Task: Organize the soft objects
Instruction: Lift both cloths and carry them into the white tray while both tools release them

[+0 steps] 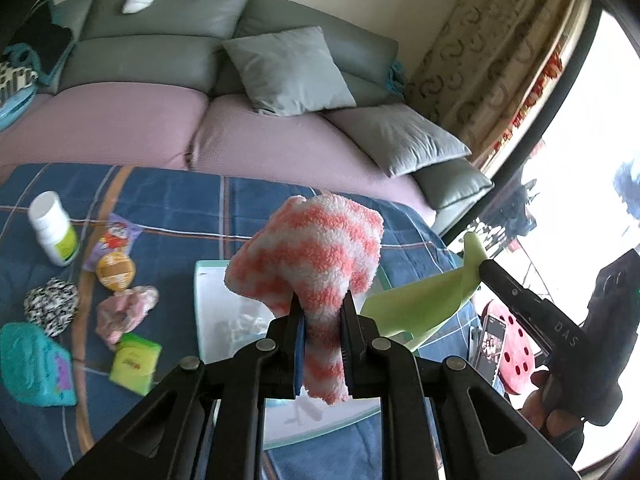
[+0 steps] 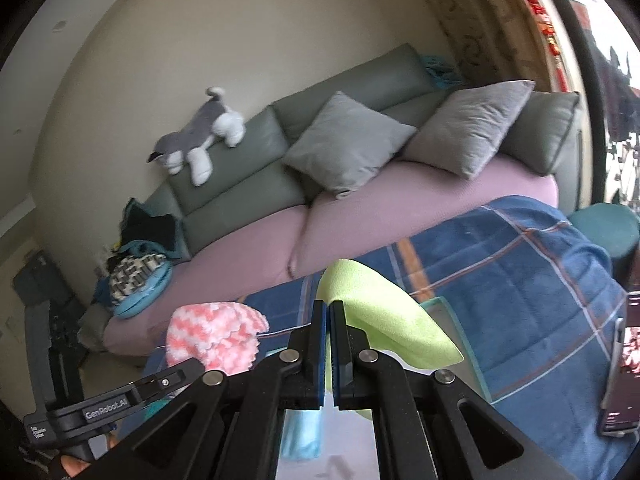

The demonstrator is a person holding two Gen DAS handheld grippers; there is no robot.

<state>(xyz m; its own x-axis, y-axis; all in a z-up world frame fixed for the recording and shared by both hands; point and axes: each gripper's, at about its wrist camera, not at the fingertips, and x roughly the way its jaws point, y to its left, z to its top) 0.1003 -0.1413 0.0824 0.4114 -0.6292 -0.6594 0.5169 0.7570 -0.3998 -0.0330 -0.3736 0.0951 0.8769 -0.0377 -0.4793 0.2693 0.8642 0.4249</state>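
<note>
The left gripper pinches a pink-striped fuzzy sock, long axis running up and away from its jaws. The right gripper clamps a green cloth that fans out rightward over the clear bin.

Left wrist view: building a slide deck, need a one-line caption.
Left gripper holds a pink-striped fuzzy sock above the plaid-covered table.

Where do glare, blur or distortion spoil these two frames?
Left wrist view: window blown out white at right, fisheye bends the sofa, pink striped sock sharp. Right wrist view: slight overall softness, overexposed strip at the right edge, green cloth near its gripper readable.
</note>
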